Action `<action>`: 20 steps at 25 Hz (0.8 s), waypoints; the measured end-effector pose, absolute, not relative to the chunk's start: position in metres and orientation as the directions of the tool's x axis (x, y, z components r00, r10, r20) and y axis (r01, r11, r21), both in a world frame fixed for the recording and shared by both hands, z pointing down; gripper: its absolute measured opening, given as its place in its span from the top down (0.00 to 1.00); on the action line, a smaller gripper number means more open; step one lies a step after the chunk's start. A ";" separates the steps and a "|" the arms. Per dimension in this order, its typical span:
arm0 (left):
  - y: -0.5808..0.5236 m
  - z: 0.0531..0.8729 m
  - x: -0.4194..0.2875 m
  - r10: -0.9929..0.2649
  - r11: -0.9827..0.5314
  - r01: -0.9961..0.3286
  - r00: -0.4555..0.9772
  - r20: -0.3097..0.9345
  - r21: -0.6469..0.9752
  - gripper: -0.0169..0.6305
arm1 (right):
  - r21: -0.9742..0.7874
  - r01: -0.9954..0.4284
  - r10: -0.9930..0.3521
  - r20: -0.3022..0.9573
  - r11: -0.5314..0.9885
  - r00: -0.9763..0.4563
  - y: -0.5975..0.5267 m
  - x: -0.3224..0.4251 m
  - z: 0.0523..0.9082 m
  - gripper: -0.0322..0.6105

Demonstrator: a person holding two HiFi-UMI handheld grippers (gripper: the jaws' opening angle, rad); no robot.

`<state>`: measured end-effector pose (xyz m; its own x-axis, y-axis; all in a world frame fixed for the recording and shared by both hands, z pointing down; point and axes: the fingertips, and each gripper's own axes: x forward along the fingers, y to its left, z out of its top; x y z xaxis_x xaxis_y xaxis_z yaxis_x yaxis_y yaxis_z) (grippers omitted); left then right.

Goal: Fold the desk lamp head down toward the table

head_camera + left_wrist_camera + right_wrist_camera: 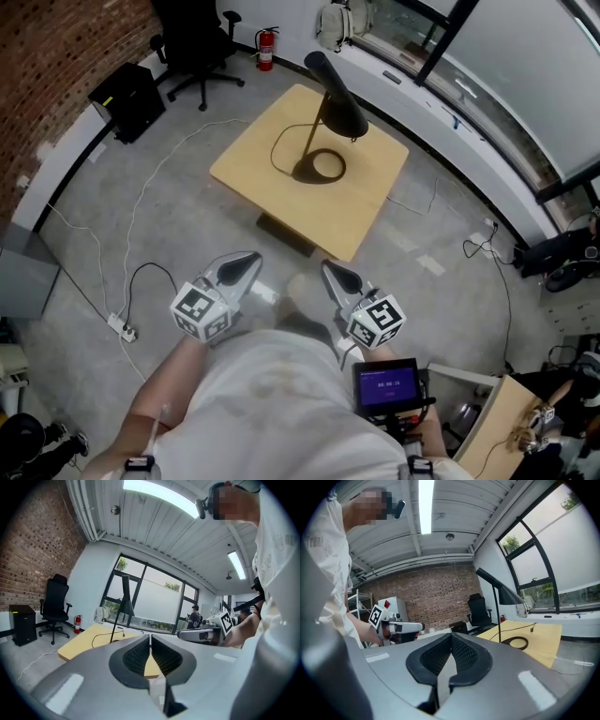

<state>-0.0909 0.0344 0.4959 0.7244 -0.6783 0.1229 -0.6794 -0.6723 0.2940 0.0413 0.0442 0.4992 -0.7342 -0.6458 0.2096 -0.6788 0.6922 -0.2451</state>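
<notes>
A black desk lamp [335, 98] stands upright on a square wooden table [375, 197], its ring base [321, 166] near the table's middle and its cone head tilted up. The lamp [125, 603] also shows far off in the left gripper view, and the lamp [500, 592] in the right gripper view. My left gripper [253, 260] and right gripper [328, 271] hover side by side over the floor, well short of the table. Both are shut with nothing between the jaws.
A black office chair [192, 42], a black box [128, 98] and a red fire extinguisher [266, 49] stand beyond the table. A white cable and power strip [122, 326] lie on the concrete floor at left. Windows [525, 84] run along the right wall.
</notes>
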 end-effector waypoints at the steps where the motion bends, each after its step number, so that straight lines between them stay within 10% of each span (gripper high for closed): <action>1: 0.037 0.496 -0.090 -0.675 -0.676 -0.676 0.728 0.122 0.292 0.95 | -0.241 -0.680 -0.647 0.210 0.692 -0.733 0.046 0.041 0.499 0.93; 20: 0.060 0.494 -0.065 -0.645 -0.708 -0.646 0.756 0.109 0.286 0.95 | -0.247 -0.668 -0.632 0.216 0.702 -0.744 0.078 0.041 0.504 0.93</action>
